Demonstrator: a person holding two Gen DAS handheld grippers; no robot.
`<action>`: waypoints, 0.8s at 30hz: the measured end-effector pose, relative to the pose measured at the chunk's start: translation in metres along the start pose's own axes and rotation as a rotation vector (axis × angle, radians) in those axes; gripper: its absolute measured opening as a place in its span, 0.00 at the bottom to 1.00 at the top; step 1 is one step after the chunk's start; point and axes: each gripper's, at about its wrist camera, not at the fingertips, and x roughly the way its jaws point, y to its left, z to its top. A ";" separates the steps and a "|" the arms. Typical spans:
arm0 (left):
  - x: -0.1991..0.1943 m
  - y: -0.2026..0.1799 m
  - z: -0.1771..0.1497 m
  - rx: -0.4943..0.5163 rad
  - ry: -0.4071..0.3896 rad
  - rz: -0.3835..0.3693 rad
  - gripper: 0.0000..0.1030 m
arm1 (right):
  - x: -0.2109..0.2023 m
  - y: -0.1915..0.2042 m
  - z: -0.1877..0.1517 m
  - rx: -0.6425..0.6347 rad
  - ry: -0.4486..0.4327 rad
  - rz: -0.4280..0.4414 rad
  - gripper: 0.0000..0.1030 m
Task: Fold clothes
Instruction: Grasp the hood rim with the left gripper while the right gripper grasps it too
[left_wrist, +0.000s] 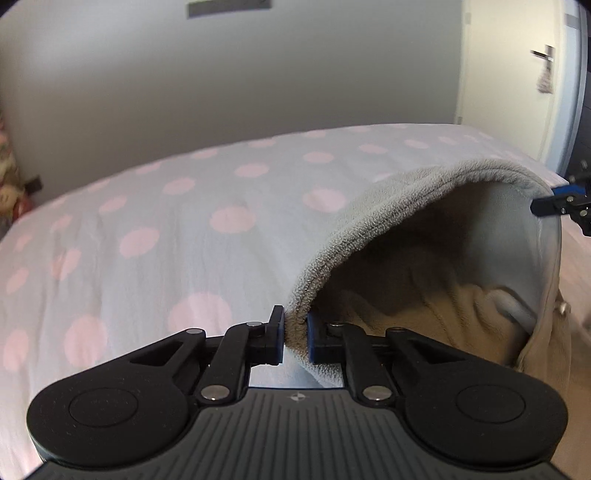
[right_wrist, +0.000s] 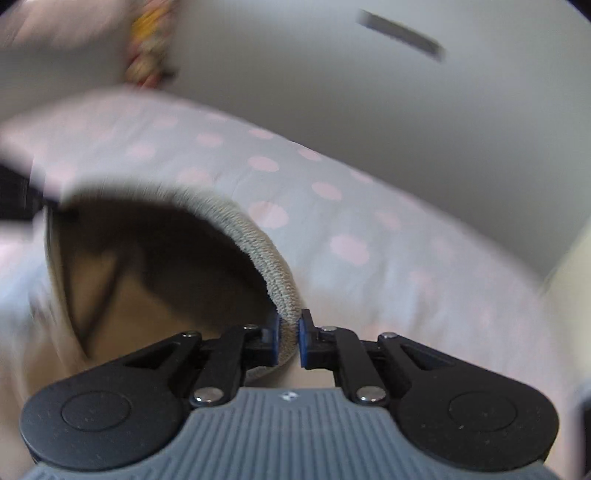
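Note:
A grey fleece garment with a beige inner side hangs between both grippers above the bed. My left gripper is shut on one end of its thick hem. My right gripper is shut on the other end of the hem; it also shows at the right edge of the left wrist view. The hem arches between the two grips, and the cloth sags open below it, showing the dark inside. The right wrist view is blurred.
The bed carries a grey sheet with pink dots, also in the right wrist view. A grey wall stands behind the bed. A white door with a handle is at the right. A patterned cushion lies at the far left.

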 end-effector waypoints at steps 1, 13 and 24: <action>-0.002 -0.003 -0.003 0.038 -0.004 -0.008 0.09 | -0.001 0.004 -0.008 -0.047 0.017 -0.008 0.11; 0.032 -0.022 -0.069 0.217 0.110 -0.037 0.09 | 0.037 0.042 -0.093 -0.090 0.097 0.048 0.10; 0.005 -0.005 -0.069 0.202 0.079 -0.119 0.30 | 0.015 0.005 -0.101 0.015 0.032 0.130 0.17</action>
